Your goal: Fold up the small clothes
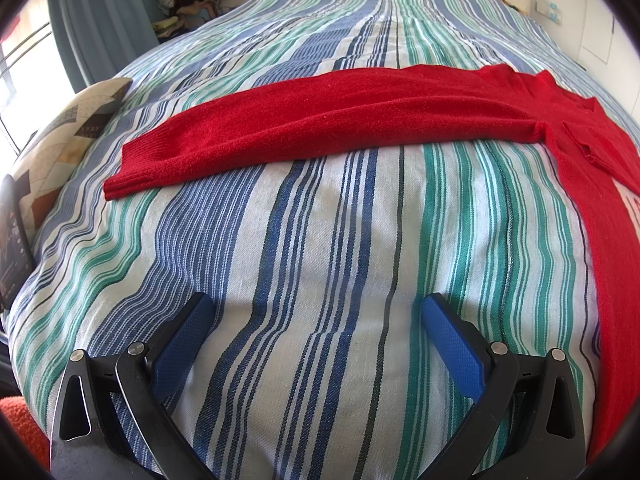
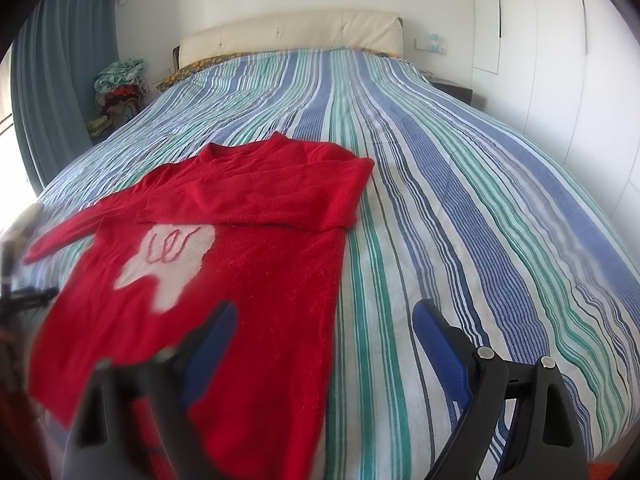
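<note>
Across mid-frame, left view: red sweater (image 1: 340, 120) sleeve is stretching left-right on striped bed (image 1: 320, 260) | left tongs (image 1: 318, 312) are gaping over bare bedspread | right tongs (image 2: 324, 320) are spreading, empty, straddling the sweater's right edge

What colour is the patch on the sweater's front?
White patch with pinkish squiggles, clearest in the right wrist view.

Bedroom, daylit, viewed from the foot of the bed.
I note a striped bedspread (image 2: 460, 184), cream padded headboard (image 2: 292, 32), white wardrobe doors (image 2: 560, 60), blue curtain (image 2: 60, 80) by a bright window (image 1: 20, 68), and a clothes heap (image 2: 120, 88) at the wall.
</note>
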{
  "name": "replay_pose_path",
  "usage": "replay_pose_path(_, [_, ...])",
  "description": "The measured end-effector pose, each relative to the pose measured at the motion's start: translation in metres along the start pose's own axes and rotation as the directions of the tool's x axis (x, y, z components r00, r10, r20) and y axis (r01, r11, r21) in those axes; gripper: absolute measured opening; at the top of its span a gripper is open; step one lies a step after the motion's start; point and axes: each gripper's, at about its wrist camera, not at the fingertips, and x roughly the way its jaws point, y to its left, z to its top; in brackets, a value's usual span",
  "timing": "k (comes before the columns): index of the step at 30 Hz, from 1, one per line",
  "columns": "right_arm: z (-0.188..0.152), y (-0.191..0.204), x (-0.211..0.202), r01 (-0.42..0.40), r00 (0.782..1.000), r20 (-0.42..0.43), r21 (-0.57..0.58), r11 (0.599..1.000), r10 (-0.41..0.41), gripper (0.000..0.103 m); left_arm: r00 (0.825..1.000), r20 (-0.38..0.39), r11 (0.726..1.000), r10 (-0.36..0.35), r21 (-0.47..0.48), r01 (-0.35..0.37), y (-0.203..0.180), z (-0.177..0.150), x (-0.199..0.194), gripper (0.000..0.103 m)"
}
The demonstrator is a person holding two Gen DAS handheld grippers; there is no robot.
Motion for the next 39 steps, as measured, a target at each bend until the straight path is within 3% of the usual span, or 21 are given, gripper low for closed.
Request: replay_pose_path(39, [-0.0004, 0.0004, 0.0018, -0.002, 1.0, -0.004, -0.001, 1.0, 0.002, 0.089, 1.0, -0.016, 1.0, -0.004, -0.001, 0.004, -0.0001, 0.0017, 0.0, 0.103])
